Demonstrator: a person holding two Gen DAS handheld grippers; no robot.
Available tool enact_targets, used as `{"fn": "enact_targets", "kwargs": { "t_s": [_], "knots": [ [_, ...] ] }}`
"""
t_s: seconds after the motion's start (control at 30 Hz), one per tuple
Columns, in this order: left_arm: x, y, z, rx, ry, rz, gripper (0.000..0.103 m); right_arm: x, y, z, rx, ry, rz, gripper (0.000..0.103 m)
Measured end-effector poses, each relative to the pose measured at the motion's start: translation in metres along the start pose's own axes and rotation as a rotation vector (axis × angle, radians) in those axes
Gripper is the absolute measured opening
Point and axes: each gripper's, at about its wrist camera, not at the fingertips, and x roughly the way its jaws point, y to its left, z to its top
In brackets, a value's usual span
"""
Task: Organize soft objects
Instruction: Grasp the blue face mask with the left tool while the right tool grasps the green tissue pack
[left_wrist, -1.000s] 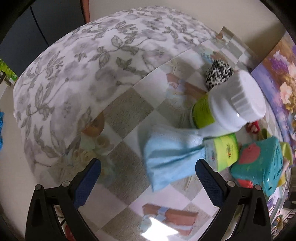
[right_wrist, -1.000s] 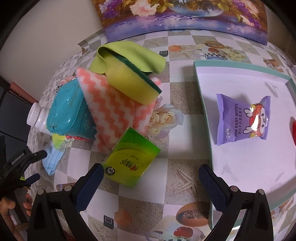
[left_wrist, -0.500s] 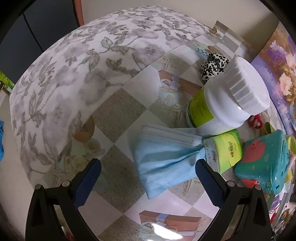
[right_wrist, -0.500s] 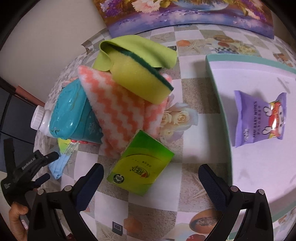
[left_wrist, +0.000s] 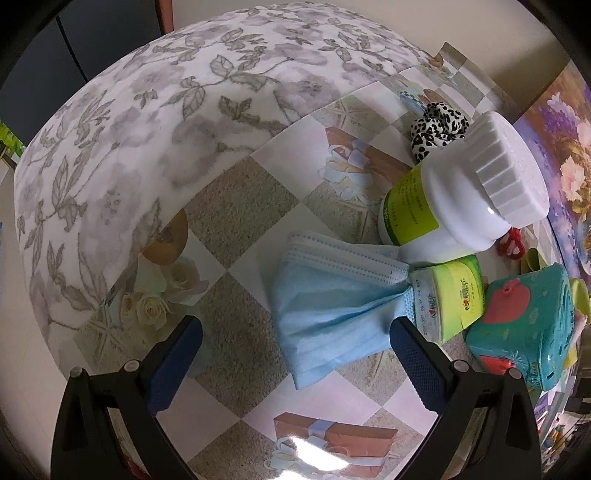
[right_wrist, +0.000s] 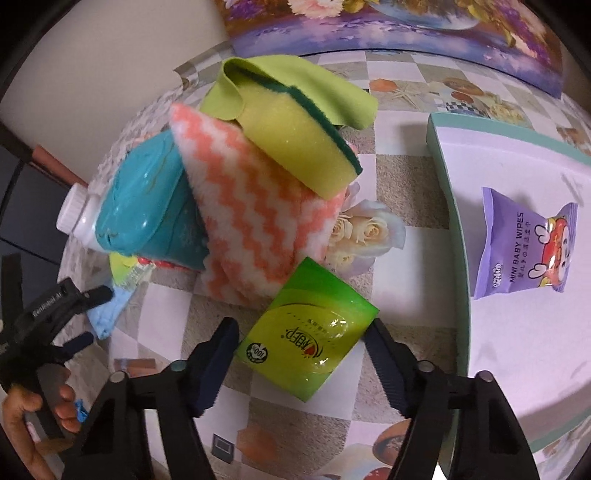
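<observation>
Tray (right_wrist: 439, 155) first, since it is the biggest piece I steer by: white floor, pale green rim, a purple wipes sachet (right_wrist: 524, 243) lying flat on it. Left of that tray sits the heap: a fluffy orange-and-white zigzag cloth (right_wrist: 255, 218) with a yellow sponge (right_wrist: 295, 147) and thin lime cloth (right_wrist: 280, 81) on top, a glossy teal wipes tub (right_wrist: 147, 206) against its far side. Nearer me than the heap, just left of the tray, lies the green tissue pack (right_wrist: 310, 332), shiny crinkly film, its long axis diagonal. My right gripper (right_wrist: 303, 347) straddles it; its jaws have just been closing, the pack between them, though I cannot see the pads pressing yet. My left gripper (left_wrist: 295, 350) hangs open, well left of the tray, over a pleated blue face mask (left_wrist: 332, 306).
</observation>
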Motion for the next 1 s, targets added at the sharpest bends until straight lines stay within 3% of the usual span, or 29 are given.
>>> {"fn": "enact_targets", "kwargs": {
  "t_s": [0.17, 0.4, 0.63, 0.9, 1.0],
  "knots": [
    [0.002, 0.006, -0.003, -0.007, 0.002, -0.012, 0.1, -0.001, -0.004, -0.002, -0.009, 0.011, 0.001, 0.07],
    [0.001, -0.004, -0.003, 0.022, 0.0, -0.021, 0.083, -0.006, -0.011, -0.01, -0.078, 0.029, -0.064, 0.065],
    [0.002, -0.015, -0.005, 0.048, -0.001, -0.032, 0.082, -0.008, -0.012, -0.02, -0.124, 0.049, -0.078, 0.063],
    [-0.004, -0.022, -0.004, 0.042, -0.028, -0.047, 0.043, -0.013, -0.018, -0.03, -0.156, 0.063, -0.095, 0.06],
    [-0.006, -0.017, -0.003, 0.026, -0.029, -0.053, 0.035, -0.013, -0.02, -0.027, -0.158, 0.069, -0.098, 0.06]
  ]
}}
